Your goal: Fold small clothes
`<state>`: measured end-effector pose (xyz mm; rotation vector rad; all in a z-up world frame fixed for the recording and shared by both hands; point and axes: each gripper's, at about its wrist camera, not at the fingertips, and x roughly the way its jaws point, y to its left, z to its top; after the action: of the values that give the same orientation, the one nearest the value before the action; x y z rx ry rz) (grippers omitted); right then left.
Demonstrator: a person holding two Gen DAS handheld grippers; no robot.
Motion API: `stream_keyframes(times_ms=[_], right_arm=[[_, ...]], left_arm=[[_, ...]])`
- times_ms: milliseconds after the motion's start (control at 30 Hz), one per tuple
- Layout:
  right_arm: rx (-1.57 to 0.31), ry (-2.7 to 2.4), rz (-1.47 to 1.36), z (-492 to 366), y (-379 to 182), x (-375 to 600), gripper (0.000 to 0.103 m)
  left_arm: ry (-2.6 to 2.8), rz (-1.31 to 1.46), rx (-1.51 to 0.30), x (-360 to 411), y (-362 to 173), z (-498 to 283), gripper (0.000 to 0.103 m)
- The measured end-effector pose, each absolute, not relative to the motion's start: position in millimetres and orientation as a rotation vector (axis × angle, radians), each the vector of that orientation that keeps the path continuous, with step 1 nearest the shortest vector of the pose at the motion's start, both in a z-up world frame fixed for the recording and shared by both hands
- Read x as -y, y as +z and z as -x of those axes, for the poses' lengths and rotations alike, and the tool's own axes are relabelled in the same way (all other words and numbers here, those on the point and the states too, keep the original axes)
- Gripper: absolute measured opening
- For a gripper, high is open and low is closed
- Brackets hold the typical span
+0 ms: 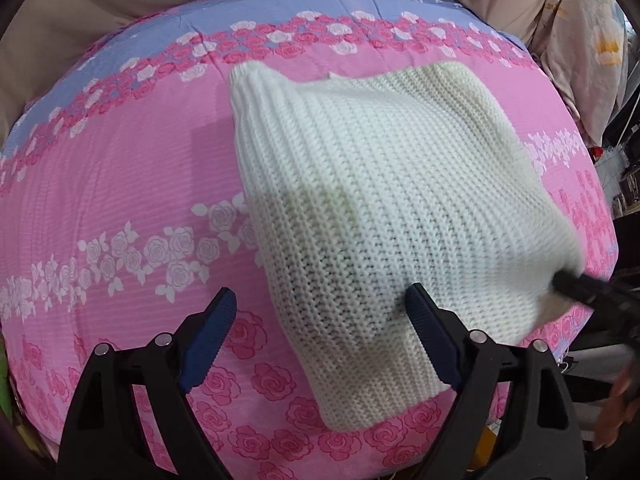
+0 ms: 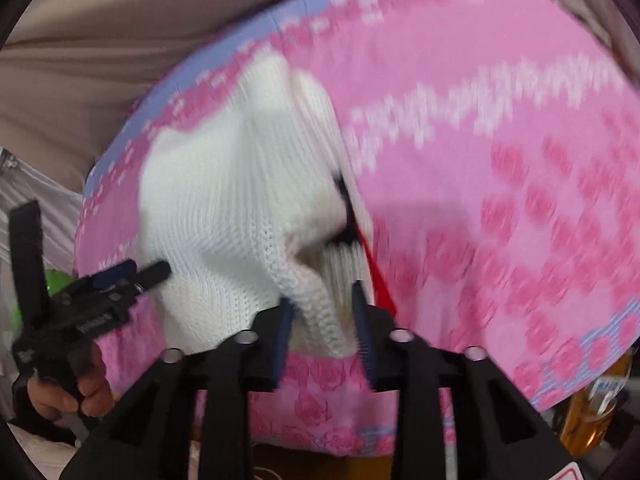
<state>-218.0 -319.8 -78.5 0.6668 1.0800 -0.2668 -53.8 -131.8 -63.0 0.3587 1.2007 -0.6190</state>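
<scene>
Pink rose-print bedspread [image 1: 120, 184] with a white knit sweater [image 1: 360, 200] lying on it – left gripper [image 1: 320, 304] hangs wide open over its near edge, right gripper [image 2: 322, 320] part-open, knit fold between the pads, unclear if pinched

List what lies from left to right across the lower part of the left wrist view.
Left gripper's left finger → pink rose-print bedspread → white knit garment → left gripper's right finger → right gripper at the garment's right corner.
</scene>
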Motion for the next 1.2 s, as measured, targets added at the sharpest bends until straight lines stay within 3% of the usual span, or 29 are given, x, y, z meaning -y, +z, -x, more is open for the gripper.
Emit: stream_keyframes(times_ms=[33,100,233,467,533,567,633,767,900,1000,1200], right_arm=[[-1.065,-0.271,-0.629,212,-69,321,0.048],[-1.052,-0.276,-0.544,190,-60,324,0.055],[-1.098,-0.280,-0.472,154,-70,323,0.056],[-1.206,-0.241,-0.503,189,-95,304,0.057],[-1.230,-0.222,-0.538,197,-105,299,0.051],[-1.223,-0.218,-0.552,201,-107,297,0.035],[-1.189,-0.206,-0.559,204,-103,294,0.017],[-1.110,-0.174,-0.575,205,-83,295,0.014],[-1.187,-0.186,-0.646,215,-117,306,0.014],[-1.235,-0.186,-0.768,225,-147,314,0.017],[-1.175,-0.158,-0.838,222,-131,318,0.027]], left_arm=[[-0.615,-0.362,-1.193,133,-61,53,0.084],[-0.608,-0.365,-1.184,134,-60,53,0.084],[-0.603,-0.375,-1.173,137,-58,54,0.084],[-0.601,-0.411,-1.148,139,-57,56,0.084],[-0.595,-0.405,-1.152,137,-58,55,0.084],[-0.592,-0.399,-1.156,137,-58,55,0.084],[-0.588,-0.387,-1.168,136,-60,53,0.084],[-0.585,-0.386,-1.185,136,-63,52,0.084],[-0.603,-0.394,-1.203,137,-65,52,0.085],[-0.681,-0.386,-1.227,132,-59,58,0.085],[-0.925,-0.494,-1.320,118,-67,83,0.085]])
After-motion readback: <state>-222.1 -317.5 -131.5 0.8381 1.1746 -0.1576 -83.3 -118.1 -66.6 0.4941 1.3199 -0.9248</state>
